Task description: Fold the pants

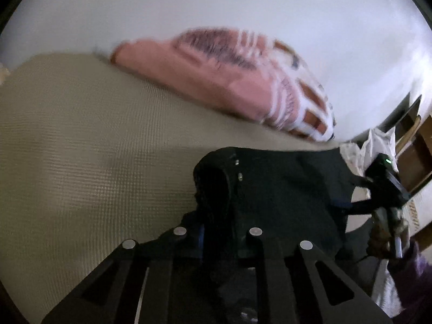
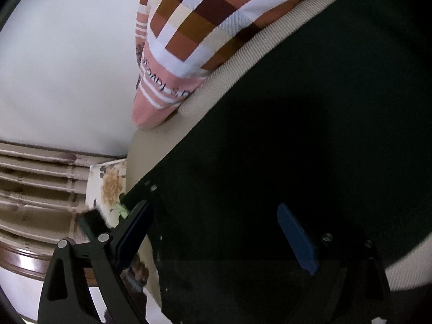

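Observation:
The dark pants (image 1: 283, 189) lie on a beige textured bed cover (image 1: 81, 148). In the left wrist view my left gripper (image 1: 224, 232) is shut on a bunched edge of the pants with metal snaps, close to the camera. My right gripper (image 1: 383, 189) shows at the far right of that view, at the other side of the pants. In the right wrist view my right gripper (image 2: 216, 232) is open, its blue pads (image 2: 297, 237) wide apart over the flat pants (image 2: 297, 121), near the edge with snaps.
A pink pillow (image 1: 202, 78) with white stripes and a checked cushion (image 2: 210, 13) lie at the head of the bed against a white wall (image 1: 216, 5). A floral cloth (image 2: 108, 186) and wooden furniture (image 2: 40, 178) stand beside the bed.

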